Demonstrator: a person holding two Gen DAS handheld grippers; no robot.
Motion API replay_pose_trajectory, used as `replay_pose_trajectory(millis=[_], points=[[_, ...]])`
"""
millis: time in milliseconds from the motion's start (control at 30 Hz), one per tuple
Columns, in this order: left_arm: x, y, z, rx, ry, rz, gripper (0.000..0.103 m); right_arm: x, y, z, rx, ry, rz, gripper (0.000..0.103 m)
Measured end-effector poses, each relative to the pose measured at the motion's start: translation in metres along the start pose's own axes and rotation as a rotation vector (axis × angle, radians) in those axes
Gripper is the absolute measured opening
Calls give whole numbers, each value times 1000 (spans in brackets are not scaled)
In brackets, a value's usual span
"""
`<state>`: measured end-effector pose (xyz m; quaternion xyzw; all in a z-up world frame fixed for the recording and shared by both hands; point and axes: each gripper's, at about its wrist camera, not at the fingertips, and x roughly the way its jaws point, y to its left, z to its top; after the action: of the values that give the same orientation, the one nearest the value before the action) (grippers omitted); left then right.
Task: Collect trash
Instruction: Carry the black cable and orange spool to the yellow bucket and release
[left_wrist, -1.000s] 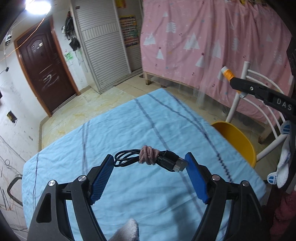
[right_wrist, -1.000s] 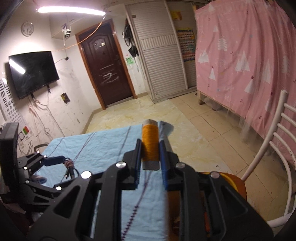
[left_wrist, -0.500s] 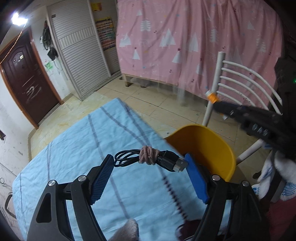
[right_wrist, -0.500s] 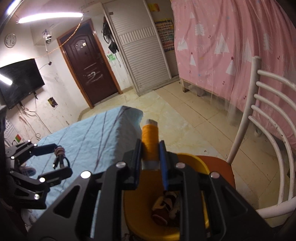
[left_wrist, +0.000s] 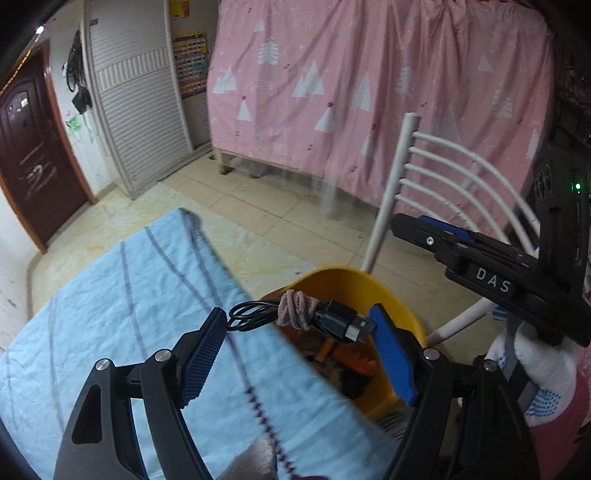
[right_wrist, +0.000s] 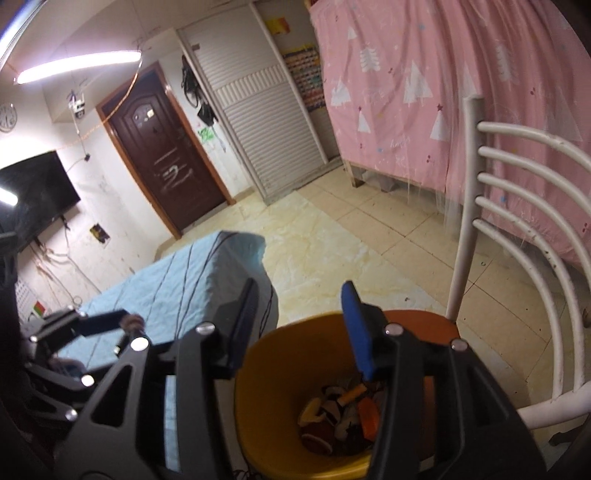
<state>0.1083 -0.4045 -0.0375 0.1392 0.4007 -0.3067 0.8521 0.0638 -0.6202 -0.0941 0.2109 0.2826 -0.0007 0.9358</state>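
Note:
My left gripper is shut on a coiled black USB cable tied with a pink band, held lengthwise between the blue pads. It hovers at the near rim of the yellow bin, over the table edge. My right gripper hangs above the same yellow bin; its jaws are opening and nothing is between them. An orange spool lies among the trash inside the bin. In the left wrist view the right gripper reaches in from the right. The left gripper shows at the lower left of the right wrist view.
The table with a light blue striped cloth ends right beside the bin. A white slatted chair with an orange seat stands behind and to the right of the bin. A pink curtain hangs further back across a tiled floor.
Both grippers swung right, from over the table to over the bin. The right gripper's jaws parted and the orange spool it held now lies in the bin. The left still holds the cable.

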Motion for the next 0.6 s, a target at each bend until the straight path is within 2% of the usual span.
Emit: replay_pose_trajectory(millis=[200, 267, 500, 533, 600], points=[[6, -16, 4, -14, -12, -86, 72, -13, -14, 8, 42, -45, 6, 45], [8, -20, 6, -11, -14, -112, 77, -15, -18, 10, 60, -52, 22, 45], [8, -17, 0, -24, -18, -113, 80, -16, -12, 8, 63, -68, 52, 46], [6, -14, -2, -32, -25, -111, 80, -17, -8, 8, 57, -70, 56, 47], [-1, -7, -5, -46, -44, -103, 80, -18, -3, 7, 48, -76, 61, 59]])
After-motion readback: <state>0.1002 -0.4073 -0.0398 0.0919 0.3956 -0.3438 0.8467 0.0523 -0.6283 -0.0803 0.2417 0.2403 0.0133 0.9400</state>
